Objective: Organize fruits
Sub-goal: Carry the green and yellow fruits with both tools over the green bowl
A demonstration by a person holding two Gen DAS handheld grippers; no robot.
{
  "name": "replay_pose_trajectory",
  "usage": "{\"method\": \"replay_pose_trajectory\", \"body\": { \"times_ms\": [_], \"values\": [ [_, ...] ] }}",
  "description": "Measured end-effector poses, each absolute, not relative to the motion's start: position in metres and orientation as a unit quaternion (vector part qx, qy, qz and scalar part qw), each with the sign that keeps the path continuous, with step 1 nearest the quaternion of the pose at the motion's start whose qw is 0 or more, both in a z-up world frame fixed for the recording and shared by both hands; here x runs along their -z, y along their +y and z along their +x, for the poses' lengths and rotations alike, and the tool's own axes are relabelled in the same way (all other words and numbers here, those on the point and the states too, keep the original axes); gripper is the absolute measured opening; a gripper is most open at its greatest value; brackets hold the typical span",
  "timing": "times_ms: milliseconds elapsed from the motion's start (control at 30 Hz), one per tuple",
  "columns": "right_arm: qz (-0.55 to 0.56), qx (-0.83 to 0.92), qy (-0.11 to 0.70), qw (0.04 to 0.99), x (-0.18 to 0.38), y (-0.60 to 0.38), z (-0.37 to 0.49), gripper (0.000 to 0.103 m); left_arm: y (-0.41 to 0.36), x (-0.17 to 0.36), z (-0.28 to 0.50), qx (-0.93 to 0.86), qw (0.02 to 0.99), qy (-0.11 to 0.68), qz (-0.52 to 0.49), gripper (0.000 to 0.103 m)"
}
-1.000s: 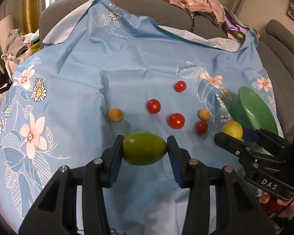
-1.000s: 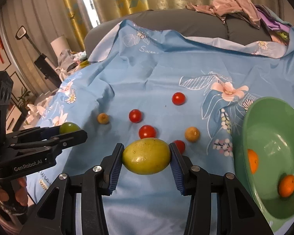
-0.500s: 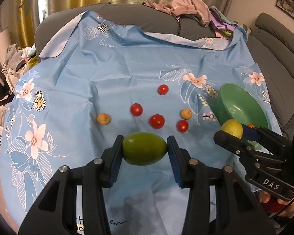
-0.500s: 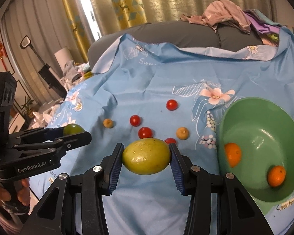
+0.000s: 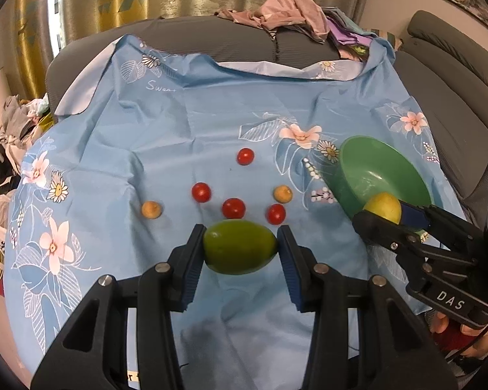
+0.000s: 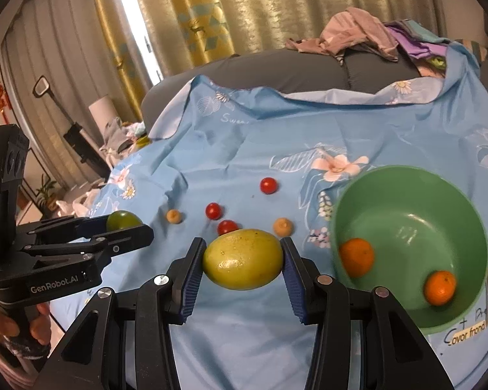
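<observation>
my right gripper clamps the oval yellow-green fruit crosswise, the round green plastic bowl just right of its jaws; left gripper clamps the oval green fruit, farther off

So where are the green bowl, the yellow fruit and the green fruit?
green bowl (image 6: pixel 465 195), right wrist view, far rim.
yellow fruit (image 6: pixel 243 259), right wrist view, middle of its skin, between the blue pads.
green fruit (image 5: pixel 239 247), left wrist view, middle of its skin, between the blue pads.

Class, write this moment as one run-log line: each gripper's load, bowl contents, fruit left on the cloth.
left gripper: green fruit | right gripper: yellow fruit | green bowl: two oranges | cloth: four tomatoes, two tan fruits
</observation>
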State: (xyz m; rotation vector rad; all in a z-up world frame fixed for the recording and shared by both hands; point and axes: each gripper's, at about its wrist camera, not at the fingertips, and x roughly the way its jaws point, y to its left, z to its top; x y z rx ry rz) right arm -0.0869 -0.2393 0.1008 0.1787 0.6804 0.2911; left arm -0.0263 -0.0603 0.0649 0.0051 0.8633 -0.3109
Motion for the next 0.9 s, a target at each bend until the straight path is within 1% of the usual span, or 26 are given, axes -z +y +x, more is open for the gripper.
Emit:
{"method": "replay_pose_trajectory", "body": {
  "times_ms": [533,900],
  "values": [
    [0.113,-0.093,0.309,0.940,-0.106,-0.291,-0.094,0.048,-0.122,-0.081,-0.014,0.199,0.894,0.400,0.044,0.044],
    [0.130,-0.071,0.308,0.940,-0.100,-0.318,-0.092,0.048,-0.162,-0.076,-0.002,0.230,0.884,0.402,0.067,0.044]
  ]
}}
